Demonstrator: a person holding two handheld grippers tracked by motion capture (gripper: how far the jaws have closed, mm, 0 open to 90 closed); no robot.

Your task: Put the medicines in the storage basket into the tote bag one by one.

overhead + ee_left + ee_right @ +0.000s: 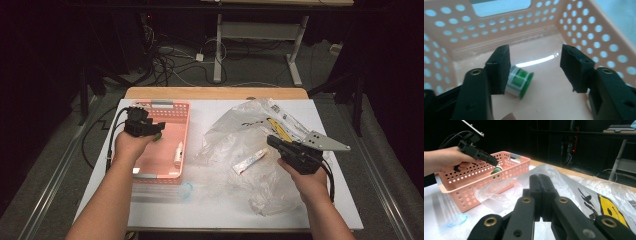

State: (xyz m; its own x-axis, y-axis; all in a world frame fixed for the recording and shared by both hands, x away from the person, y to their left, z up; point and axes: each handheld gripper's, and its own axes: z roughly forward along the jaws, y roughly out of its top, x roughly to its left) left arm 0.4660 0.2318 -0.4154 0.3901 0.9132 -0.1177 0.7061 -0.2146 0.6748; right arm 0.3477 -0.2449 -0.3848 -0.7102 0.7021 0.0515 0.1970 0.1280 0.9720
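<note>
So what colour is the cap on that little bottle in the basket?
Green cap, clearest in the left gripper view; the basket is pink.

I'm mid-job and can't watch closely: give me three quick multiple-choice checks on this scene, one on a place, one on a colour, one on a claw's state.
1. Where is the small green-capped container?
A. inside the basket
B. on the plastic bag
C. on the floor

2. What colour is the basket?
A. blue
B. pink
C. black

3. How do the jaws of the right claw stand?
A. wide apart
B. closed on a tube
C. shut, with nothing between them

Answers:
1. A: the left gripper view shows it against the basket's floor, beside one pad of the left claw.
2. B: its perforated walls are pink in the high view and both gripper views.
3. C: the right gripper view shows the two jaws pressed together, above the bag.
</note>
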